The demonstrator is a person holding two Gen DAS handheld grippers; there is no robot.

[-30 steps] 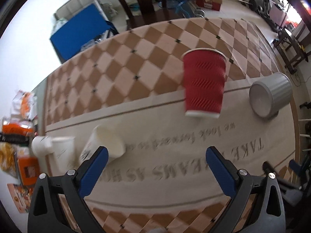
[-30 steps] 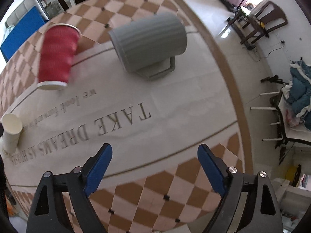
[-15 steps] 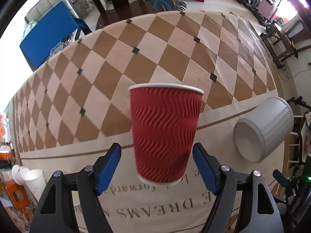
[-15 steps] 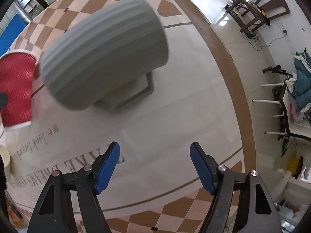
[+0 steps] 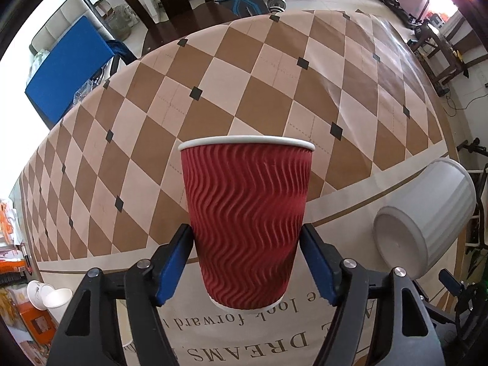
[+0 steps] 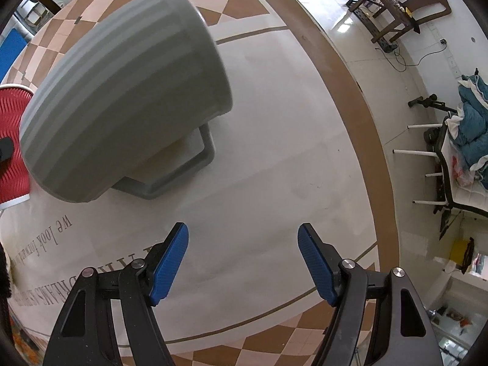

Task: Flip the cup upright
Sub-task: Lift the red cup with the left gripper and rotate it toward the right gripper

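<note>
A red ribbed paper cup stands on the tablecloth with its white rim up. It fills the space between the blue pads of my left gripper; the pads sit at its sides, and I cannot tell if they press it. A grey ribbed mug lies on its side with its handle against the cloth. It also shows in the left wrist view, right of the red cup. My right gripper is open and empty, just in front of the mug. The red cup's edge shows at the right wrist view's left.
The table has a checkered and lettered cloth. White paper cups lie near its left edge. A dark chair stands behind the table. The table's right edge drops to the floor.
My left gripper has moved up to the red cup, which now sits between its pads. My right gripper has moved closer to the grey mug.
</note>
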